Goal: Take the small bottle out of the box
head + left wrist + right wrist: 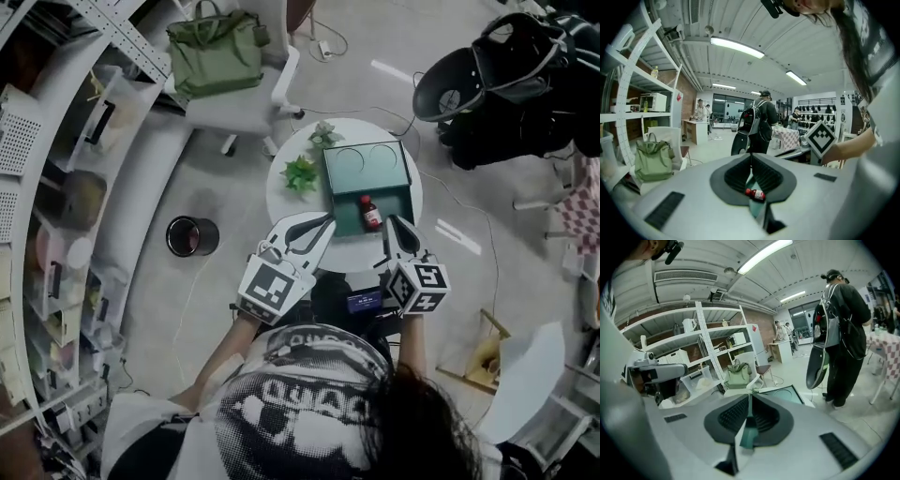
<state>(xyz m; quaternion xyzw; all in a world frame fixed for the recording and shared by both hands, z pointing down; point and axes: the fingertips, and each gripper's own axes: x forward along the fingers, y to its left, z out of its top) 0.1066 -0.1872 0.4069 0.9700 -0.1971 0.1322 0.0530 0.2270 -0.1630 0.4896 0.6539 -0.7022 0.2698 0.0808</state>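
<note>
**Head view.** The box [345, 214] lies open on the round table [281, 192], its lid folded back, so the interior is reachable from above. The small bottle [371, 212] lies on its side in the box's near half, not yet lifted. The left gripper [323, 223] and right gripper [394, 225] are poised at the box's near corners, either side of the bottle, probably staged for a reach. Both are empty. The table's near edge is hidden by the grippers and the person's head, and whether either tip touches the box wall cannot be resolved.

**Left gripper view.** The jaw tips meet, gripping nothing. The bottle [754, 193] shows only through the gap behind the tips, beyond them and untouched. Its label is too small to read.

**Right gripper view.** The jaws are practically closed, with only a sliver of the teal box between the pads and no grip apparent. The bottle is out of sight here.
</note>
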